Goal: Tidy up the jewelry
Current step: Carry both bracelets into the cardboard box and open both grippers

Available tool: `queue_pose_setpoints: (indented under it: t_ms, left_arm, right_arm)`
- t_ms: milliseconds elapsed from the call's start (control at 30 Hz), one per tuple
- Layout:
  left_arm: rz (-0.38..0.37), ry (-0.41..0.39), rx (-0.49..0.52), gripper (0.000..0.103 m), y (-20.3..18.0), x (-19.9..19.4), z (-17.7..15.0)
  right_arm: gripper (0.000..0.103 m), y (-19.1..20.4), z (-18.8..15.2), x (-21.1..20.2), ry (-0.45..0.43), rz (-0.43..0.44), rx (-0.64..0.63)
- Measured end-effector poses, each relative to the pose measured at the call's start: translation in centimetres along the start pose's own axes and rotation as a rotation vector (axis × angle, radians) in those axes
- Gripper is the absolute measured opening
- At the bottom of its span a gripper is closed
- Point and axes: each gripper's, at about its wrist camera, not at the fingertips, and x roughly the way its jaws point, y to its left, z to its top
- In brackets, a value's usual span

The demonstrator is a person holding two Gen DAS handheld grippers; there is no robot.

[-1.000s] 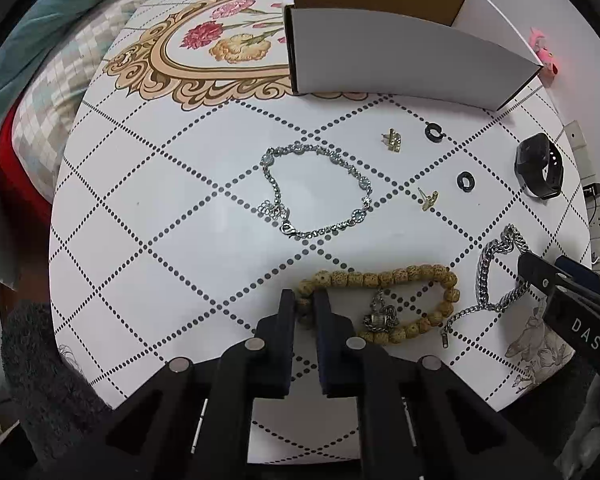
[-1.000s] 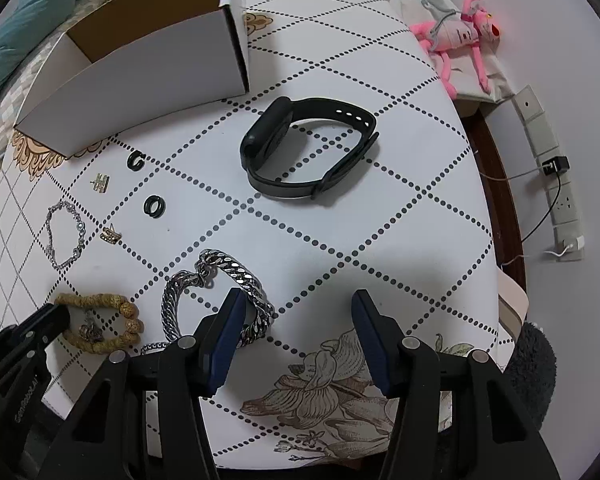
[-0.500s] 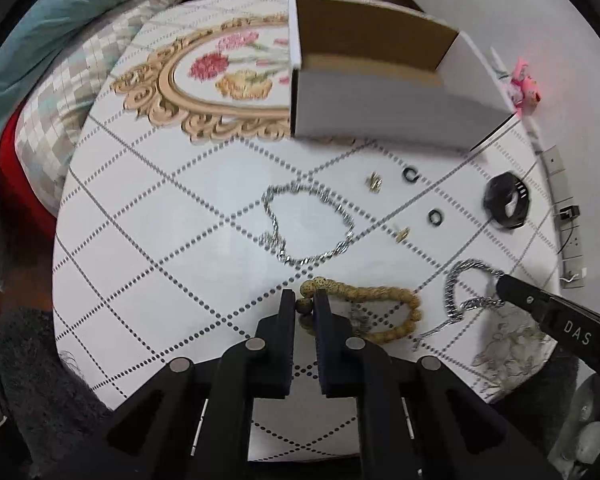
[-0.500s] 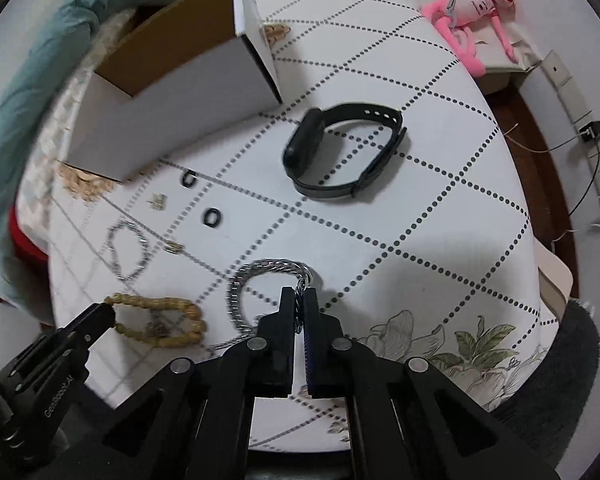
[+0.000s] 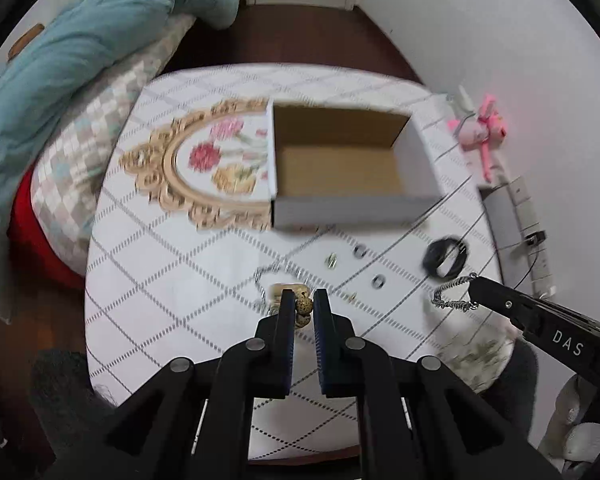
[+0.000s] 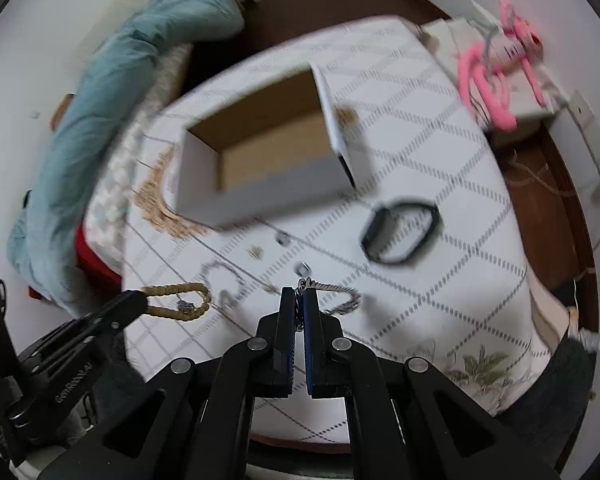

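Observation:
My left gripper (image 5: 303,300) is shut on the tan bead bracelet (image 5: 304,306) and holds it above the table; the bracelet hangs from it in the right wrist view (image 6: 178,302). My right gripper (image 6: 299,296) is shut on the heavy silver chain bracelet (image 6: 338,294), lifted off the table; the chain also shows in the left wrist view (image 5: 452,294). The open white cardboard box (image 5: 340,160) stands at the back of the table, empty. A thin silver bracelet (image 6: 220,274), two gold earrings (image 5: 331,261) and two black rings (image 5: 378,280) lie on the table.
A black smart band (image 6: 400,232) lies right of the small pieces. The round table has a white dotted-check cloth (image 5: 160,260). A bed with a teal quilt (image 5: 60,80) is left. A pink plush toy (image 6: 500,64) sits at the far right.
Both grippers have risen well above the table, carrying the bead bracelet and the silver chain with them. The right gripper closed on the chain about a second ago.

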Motion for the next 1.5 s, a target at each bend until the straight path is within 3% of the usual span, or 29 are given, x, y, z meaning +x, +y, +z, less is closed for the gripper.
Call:
queue_pose_setpoints:
  t_ms: [200,333,567,733,933,1000,1033,1067,1100,1133,1167,1300,1367,1400,1500]
  left_arm:
    - [-0.078,-0.048,-0.008,0.006,-0.5,-2.7,4.8]
    - [-0.081,-0.055,0.006,0.006,-0.7,-2.1,8.7]
    - [-0.049,0.023,0.019,0.006,-0.3,2.6,12.6]
    - [-0.024,0.056,0.019,0.007,0.3,5.2,14.3]
    - [0.006,0.096,-0.029,0.011,1.0,7.2,15.6]
    - [0.019,0.103,-0.042,0.019,1.2,7.5,15.8]
    - [0.034,0.101,-0.043,0.032,1.4,7.6,15.7]
    - [0.045,0.083,-0.043,0.047,1.6,7.5,15.5]
    - [0.066,0.067,-0.041,0.055,1.7,7.4,15.4]
    - [0.084,0.051,-0.041,0.064,1.9,7.2,15.2]
    - [0.099,0.028,-0.039,0.065,2.1,7.0,14.9]
    - [0.154,-0.007,-0.036,0.073,2.7,7.0,13.7]
    - [0.188,-0.028,-0.032,0.096,2.9,7.0,12.9]
    - [0.19,-0.034,-0.033,0.101,2.9,7.1,12.6]
    - [0.215,-0.041,-0.034,0.103,3.1,7.3,11.5]
  right_arm:
    - [0.004,2.2,5.0,-4.6,-0.084,0.096,-0.048]
    - [0.004,3.9,9.0,-4.7,-0.097,0.111,-0.088]
    - [0.004,4.6,13.9,0.0,-0.004,0.072,-0.095]
    - [0.004,4.3,15.4,3.2,0.044,0.0,-0.125]
    - [0.005,3.8,16.9,6.8,0.129,-0.024,-0.136]
    - [0.005,3.6,17.2,7.8,0.154,-0.038,-0.13]
    - [0.005,3.4,17.2,7.9,0.159,-0.038,-0.134]
    - [0.012,3.3,17.1,8.1,0.158,-0.051,-0.136]
    - [0.02,3.2,17.0,8.0,0.148,-0.084,-0.142]
    - [0.039,3.0,16.9,7.9,0.138,-0.097,-0.146]
    - [0.052,3.0,16.7,7.9,0.128,-0.121,-0.149]
    - [0.061,2.8,15.5,7.3,0.071,-0.26,-0.198]
    - [0.089,2.8,14.7,7.2,0.04,-0.339,-0.231]
    - [0.093,2.8,14.2,7.1,0.028,-0.371,-0.248]
    - [0.099,2.8,13.0,7.3,0.007,-0.434,-0.283]
